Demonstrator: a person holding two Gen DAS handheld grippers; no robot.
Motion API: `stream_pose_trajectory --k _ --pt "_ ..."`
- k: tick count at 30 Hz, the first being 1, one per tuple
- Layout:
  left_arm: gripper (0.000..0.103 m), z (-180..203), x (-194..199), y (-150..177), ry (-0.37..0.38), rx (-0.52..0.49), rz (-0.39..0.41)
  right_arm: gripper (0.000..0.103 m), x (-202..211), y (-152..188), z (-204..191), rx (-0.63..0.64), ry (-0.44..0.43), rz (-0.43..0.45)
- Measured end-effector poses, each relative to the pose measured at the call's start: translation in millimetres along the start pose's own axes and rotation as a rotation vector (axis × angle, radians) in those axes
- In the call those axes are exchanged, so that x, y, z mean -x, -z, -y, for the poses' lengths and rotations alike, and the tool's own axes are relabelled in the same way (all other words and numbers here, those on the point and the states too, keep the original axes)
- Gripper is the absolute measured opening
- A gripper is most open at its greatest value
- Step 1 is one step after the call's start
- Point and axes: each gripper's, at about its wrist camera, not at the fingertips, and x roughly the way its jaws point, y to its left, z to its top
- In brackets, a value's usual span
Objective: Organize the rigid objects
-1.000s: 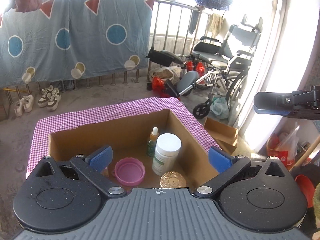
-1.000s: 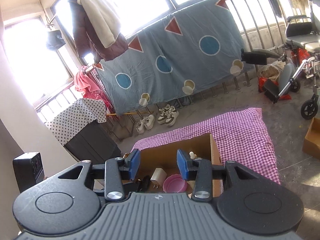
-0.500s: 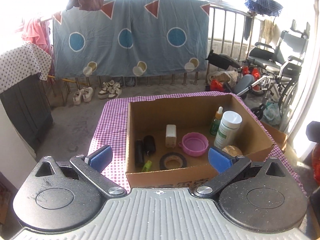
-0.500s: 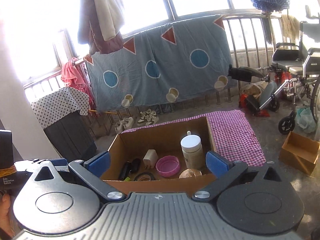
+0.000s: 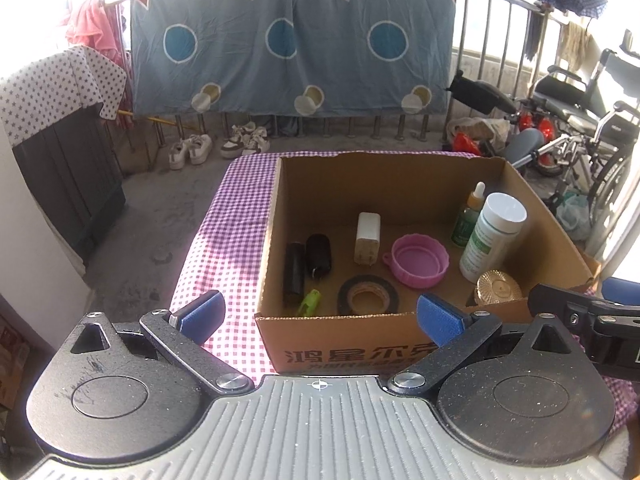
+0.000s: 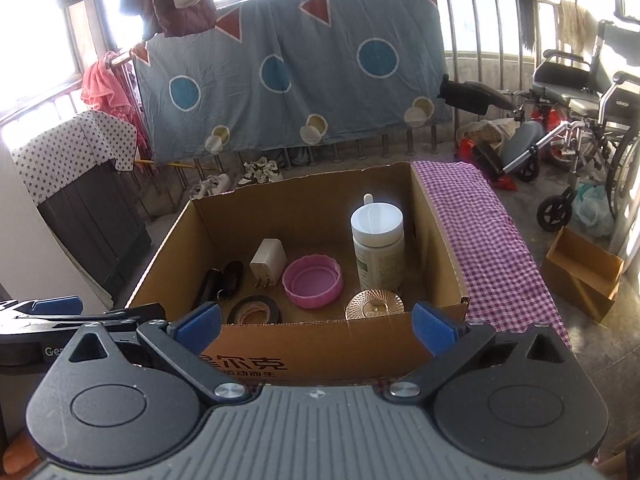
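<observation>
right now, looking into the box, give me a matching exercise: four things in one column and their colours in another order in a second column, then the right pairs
Things in the cardboard box:
1. lid
2. charger plug
3. roll of tape
4. ribbed round cap

Colours:
a. black
b. gold
c. pink
d. white

Pairs: 1-c, 2-d, 3-a, 4-b
</observation>
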Motion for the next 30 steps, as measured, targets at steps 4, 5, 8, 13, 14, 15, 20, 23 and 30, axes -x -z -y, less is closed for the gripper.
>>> stream_pose_trajectory --k 4,5,8,13,14,15,20,23,30 --pt "0.103 5.6 -3.0 0.6 -0.004 -0.007 -0.013 0.103 -8.4 0.1 -0.2 0.003 0.002 -0.015" --pt "0.103 6.3 -3.8 0.4 -0.004 -0.011 -0.014 0.103 -9.9 0.0 0.2 0.004 0.005 -0.018" --pt "0.103 8.5 -4.1 1.2 -0.014 -0.013 -0.017 0.103 -13.5 0.0 1.9 0.005 0.009 -0.028" --pt "0.103 7.2 -3.9 -1.5 -0.01 -0.017 -0.023 0.103 -15.8 -0.8 5.2 0.004 0.013 -0.032" --pt "0.103 7.9 -3.8 -1.6 -0.011 -0.02 -0.024 0.103 -15.8 -0.8 5.4 0.003 0.014 -0.032" --pt "0.103 9.9 -4.1 -2.0 -0.014 -0.023 -0.025 0.103 -15.9 -0.5 5.6 0.004 0.016 -0.032" --pt "0.102 11.3 -3.5 -1.1 -0.034 -0.033 -0.025 0.103 -17.1 -1.5 5.5 0.003 0.018 -0.035" --pt "0.102 10.4 -2.7 -1.5 -0.035 -0.033 -0.024 0.103 -16.3 -1.3 4.5 0.005 0.019 -0.034" --pt "0.102 9.6 2.6 -1.5 -0.035 -0.033 -0.013 0.103 -11.5 -2.2 2.0 0.03 0.035 -0.018"
